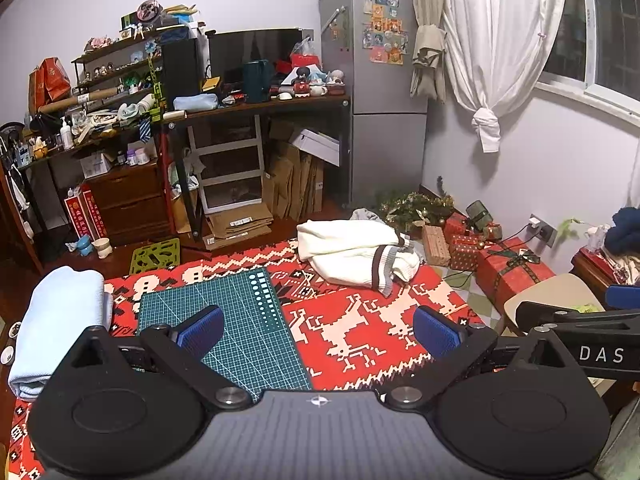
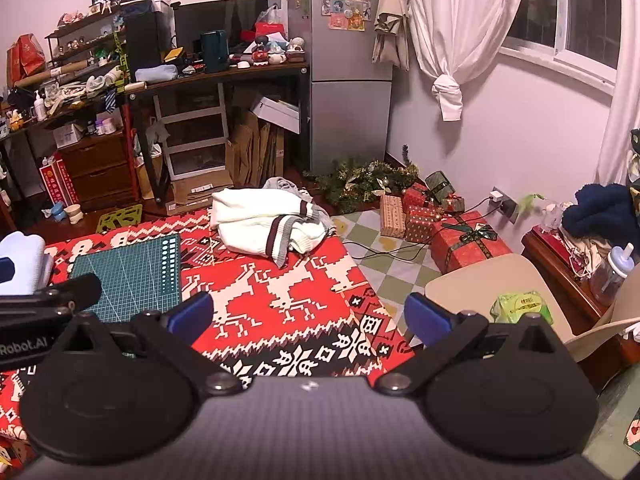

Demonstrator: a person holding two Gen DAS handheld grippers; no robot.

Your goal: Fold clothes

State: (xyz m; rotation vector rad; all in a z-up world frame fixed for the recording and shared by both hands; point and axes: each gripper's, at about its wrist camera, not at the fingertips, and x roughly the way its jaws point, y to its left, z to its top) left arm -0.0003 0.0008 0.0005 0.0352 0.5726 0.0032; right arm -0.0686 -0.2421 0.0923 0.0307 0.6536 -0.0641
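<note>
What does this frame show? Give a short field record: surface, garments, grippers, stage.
surface: red patterned cloth with a green cutting mat on it
unfolded garment: white sweater, crumpled at the far edge
folded garment: light blue one, at left
left gripper: open, empty
right gripper: open, empty
stage: sweater not yet grasped

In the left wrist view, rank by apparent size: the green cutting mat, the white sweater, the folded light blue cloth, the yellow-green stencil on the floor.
1. Green cutting mat
2. White sweater and folded light blue cloth: look alike; the cloth lies nearer the camera, so unranked
3. Yellow-green stencil, clearly smallest
</note>
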